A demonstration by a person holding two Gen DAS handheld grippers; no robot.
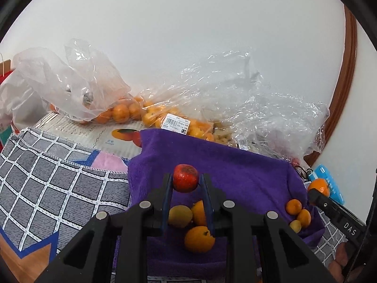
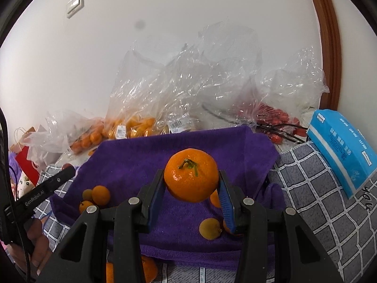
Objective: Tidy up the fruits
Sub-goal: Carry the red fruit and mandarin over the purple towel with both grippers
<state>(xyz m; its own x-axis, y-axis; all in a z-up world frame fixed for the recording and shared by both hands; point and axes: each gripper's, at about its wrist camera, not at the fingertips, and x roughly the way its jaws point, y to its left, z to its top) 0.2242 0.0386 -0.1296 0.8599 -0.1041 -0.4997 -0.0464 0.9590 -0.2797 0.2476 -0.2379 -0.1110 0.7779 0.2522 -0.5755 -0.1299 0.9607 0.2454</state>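
Gripping a small red fruit (image 1: 186,178) between its blue pads, the left gripper (image 1: 186,181) hung over a purple towel (image 1: 235,165) spread on a grey checked cloth (image 1: 47,176). Below it on the towel lay a yellow-green fruit (image 1: 180,216) and an orange one (image 1: 199,239), touching or nearly so, with three smaller fruits (image 1: 298,214) clustered near the towel's right edge. The right gripper (image 2: 191,186) clamped a stemmed mandarin (image 2: 191,175), held above the same towel, where a small yellowish fruit (image 2: 210,228) sat just under it. Behind the towel, clear plastic bags (image 2: 179,89) held more oranges (image 1: 121,112) and red fruit (image 2: 273,115). A blue tissue pack (image 2: 341,151) rested at the right.
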